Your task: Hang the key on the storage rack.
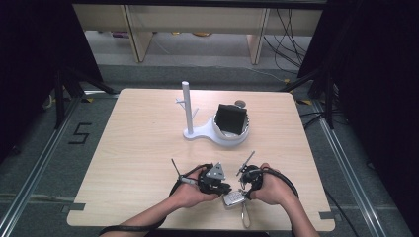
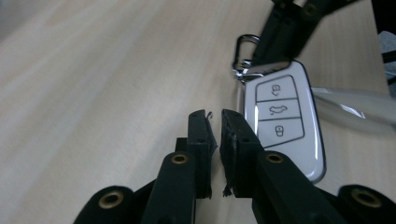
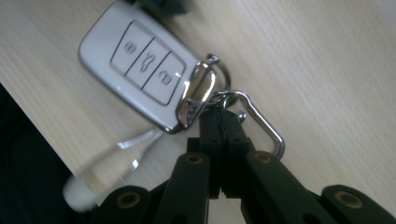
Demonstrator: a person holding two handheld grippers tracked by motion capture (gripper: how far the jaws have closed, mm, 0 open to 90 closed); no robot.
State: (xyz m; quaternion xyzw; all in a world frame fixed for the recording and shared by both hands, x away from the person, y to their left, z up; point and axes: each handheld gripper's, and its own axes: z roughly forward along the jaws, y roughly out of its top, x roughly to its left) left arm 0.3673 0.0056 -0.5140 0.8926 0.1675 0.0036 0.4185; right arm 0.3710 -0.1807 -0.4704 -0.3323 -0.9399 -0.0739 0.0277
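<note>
A white car key fob [image 3: 140, 65] with three buttons lies flat on the wooden table near its front edge [image 1: 233, 199]. A silver key ring [image 3: 196, 93] and a carabiner [image 3: 261, 126] hang off one end of it. My right gripper [image 3: 223, 116] is shut, its jaws pinching the ring where it joins the carabiner. My left gripper [image 2: 215, 119] sits just left of the fob [image 2: 285, 121] with a narrow gap between its jaws and nothing in that gap. In the high view both grippers, left [image 1: 223, 189] and right [image 1: 245, 191], meet over the fob.
A white stand with an upright post [image 1: 187, 111] and a bowl-shaped base holding a black box [image 1: 231, 120] sits at the middle back of the table [image 1: 138, 148]. A pale strap [image 1: 244, 217] trails from the fob toward the table's front edge.
</note>
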